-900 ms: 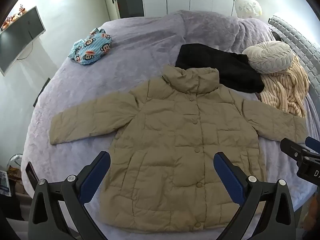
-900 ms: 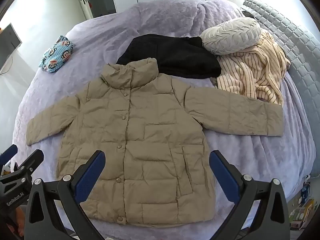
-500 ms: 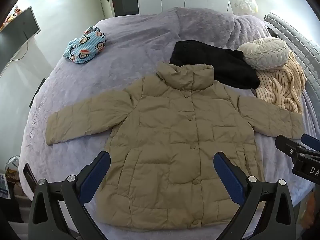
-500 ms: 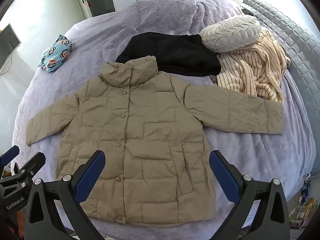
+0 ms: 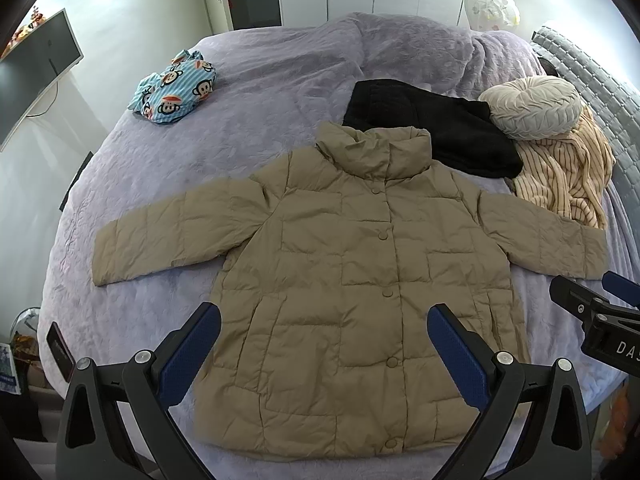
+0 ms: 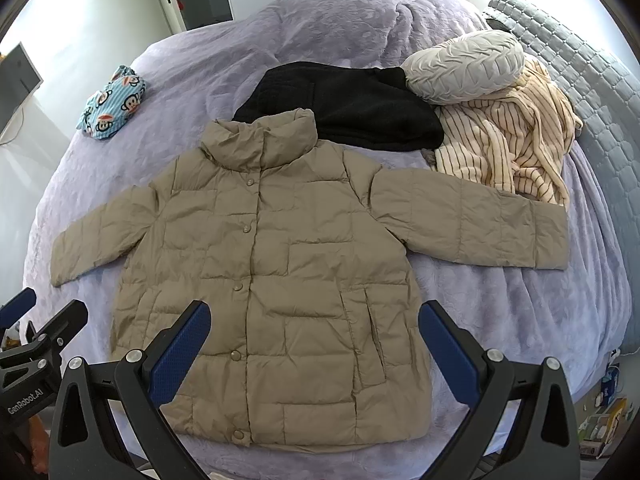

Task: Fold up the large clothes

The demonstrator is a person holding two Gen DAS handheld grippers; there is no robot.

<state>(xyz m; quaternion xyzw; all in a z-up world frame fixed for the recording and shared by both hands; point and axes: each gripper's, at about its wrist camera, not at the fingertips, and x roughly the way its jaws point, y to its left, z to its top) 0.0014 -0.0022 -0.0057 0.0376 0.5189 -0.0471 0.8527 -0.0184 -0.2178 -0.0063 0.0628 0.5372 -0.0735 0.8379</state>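
Note:
A khaki puffer jacket [image 5: 360, 280] lies flat and buttoned on the lilac bed [image 5: 260, 92], front up, both sleeves spread out, collar at the far end. It also shows in the right wrist view [image 6: 280, 272]. My left gripper [image 5: 324, 340] hangs open and empty above the jacket's hem, left of centre. My right gripper [image 6: 314, 338] hangs open and empty above the hem, right of centre. Each gripper shows at the edge of the other's view: the right one [image 5: 592, 312], the left one [image 6: 36, 332].
Beyond the collar lie a black garment [image 5: 432, 128], a striped cream garment [image 5: 560, 176] and a round grey cushion [image 5: 532, 106]. A blue monkey-print cloth [image 5: 176, 88] lies far left. The grey quilted headboard [image 6: 580, 68] runs along the right. The bed's near edge is just below the hem.
Both grippers have drawn slightly nearer over the jacket, which shifts a little lower and larger in the views. The jaws stay open. The jacket has not moved.

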